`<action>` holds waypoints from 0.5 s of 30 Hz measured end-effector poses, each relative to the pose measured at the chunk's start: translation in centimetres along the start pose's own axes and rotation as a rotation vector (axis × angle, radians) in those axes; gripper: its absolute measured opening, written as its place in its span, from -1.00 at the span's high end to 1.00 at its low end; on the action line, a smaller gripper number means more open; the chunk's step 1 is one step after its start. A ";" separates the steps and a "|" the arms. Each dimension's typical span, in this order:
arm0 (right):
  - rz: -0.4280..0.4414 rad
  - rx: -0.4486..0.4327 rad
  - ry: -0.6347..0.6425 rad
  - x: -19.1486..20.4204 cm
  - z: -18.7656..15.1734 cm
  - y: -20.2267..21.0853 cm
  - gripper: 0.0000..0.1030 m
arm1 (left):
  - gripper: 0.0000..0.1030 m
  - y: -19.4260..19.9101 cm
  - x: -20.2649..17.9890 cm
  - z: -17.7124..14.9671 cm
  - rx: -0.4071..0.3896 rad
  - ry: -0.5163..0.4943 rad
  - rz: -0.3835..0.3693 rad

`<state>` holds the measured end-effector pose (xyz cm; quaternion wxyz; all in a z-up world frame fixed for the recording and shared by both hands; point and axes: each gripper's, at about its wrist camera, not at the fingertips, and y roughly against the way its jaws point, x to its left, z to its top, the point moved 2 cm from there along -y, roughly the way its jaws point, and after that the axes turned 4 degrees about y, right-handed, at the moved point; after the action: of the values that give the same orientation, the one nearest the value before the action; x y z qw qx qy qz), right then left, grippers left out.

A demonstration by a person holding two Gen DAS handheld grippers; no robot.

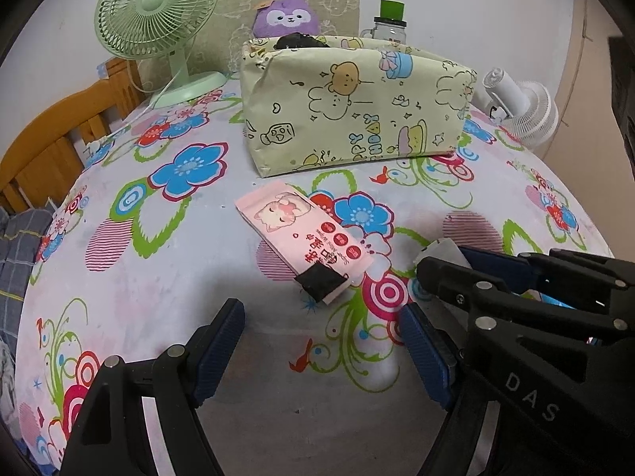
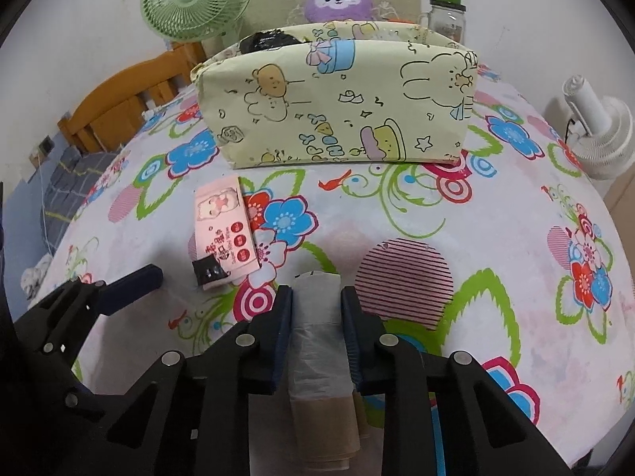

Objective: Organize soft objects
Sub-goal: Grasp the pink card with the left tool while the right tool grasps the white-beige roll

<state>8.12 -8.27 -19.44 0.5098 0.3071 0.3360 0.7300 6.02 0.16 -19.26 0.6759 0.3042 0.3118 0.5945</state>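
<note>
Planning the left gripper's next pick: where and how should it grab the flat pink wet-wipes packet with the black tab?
Probably by the near end of the pink wet-wipes packet, around the black tab, which points towards the open left gripper. It lies flat on the floral tablecloth, so come in low from the near side and close across its narrow width.

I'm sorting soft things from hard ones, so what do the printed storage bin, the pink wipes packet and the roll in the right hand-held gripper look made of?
Pale yellow cartoon-print storage bin: matte fabric, probably; its walls crease softly.
Flat pink wipes packet: glossy plastic film, by its sheen.
Translucent whitish roll clamped in the right hand-held gripper: thin crinkled plastic, likely bags, with a brown paper-looking band.
</note>
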 end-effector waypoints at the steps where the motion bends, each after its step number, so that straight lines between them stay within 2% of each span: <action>1: 0.001 -0.001 -0.002 -0.1 0.1 0.0 0.47 | -0.59 0.0 0.0 0.1 0.001 0.004 -0.002; 15: -0.015 -0.021 -0.029 -1.6 2.7 -0.3 0.47 | -0.56 -1.8 0.4 2.7 0.016 0.063 -0.013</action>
<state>10.90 -9.27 -18.25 0.5231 0.3098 0.3234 0.7252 9.21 0.28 -19.02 0.6672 0.2888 0.3397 0.5966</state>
